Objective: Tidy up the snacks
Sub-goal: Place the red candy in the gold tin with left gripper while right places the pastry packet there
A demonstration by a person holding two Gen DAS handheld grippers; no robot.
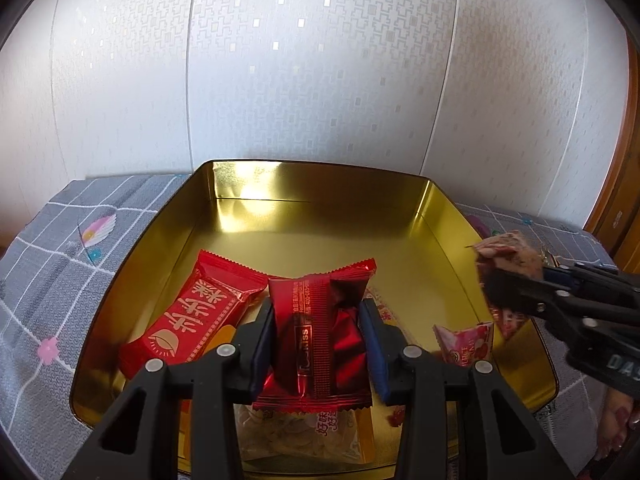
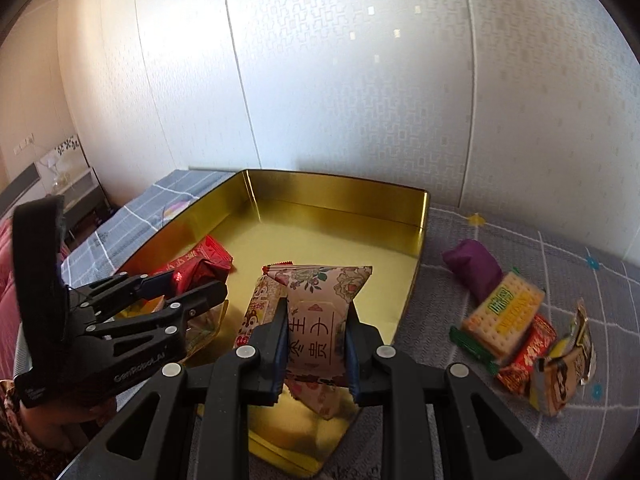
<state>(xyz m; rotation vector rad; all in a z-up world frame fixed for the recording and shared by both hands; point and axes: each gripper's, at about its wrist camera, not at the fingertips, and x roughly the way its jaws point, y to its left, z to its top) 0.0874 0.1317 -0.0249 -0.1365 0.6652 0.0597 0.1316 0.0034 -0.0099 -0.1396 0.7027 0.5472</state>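
Grey checked cloth (image 2: pixel 560 248) met pale wallpaper; my left gripper (image 1: pixel 318 354) pinched a red packet (image 1: pixel 320 332) over the gold tin (image 1: pixel 340 216), right gripper (image 2: pixel 318 350) pinched a floral packet (image 2: pixel 320 320) lower centre, tin's far half bare.

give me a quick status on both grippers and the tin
Left gripper shut on dark red packet over gold tin. Right gripper shut on pink floral packet at tin's edge. Nothing blocking; more snacks wait on cloth.
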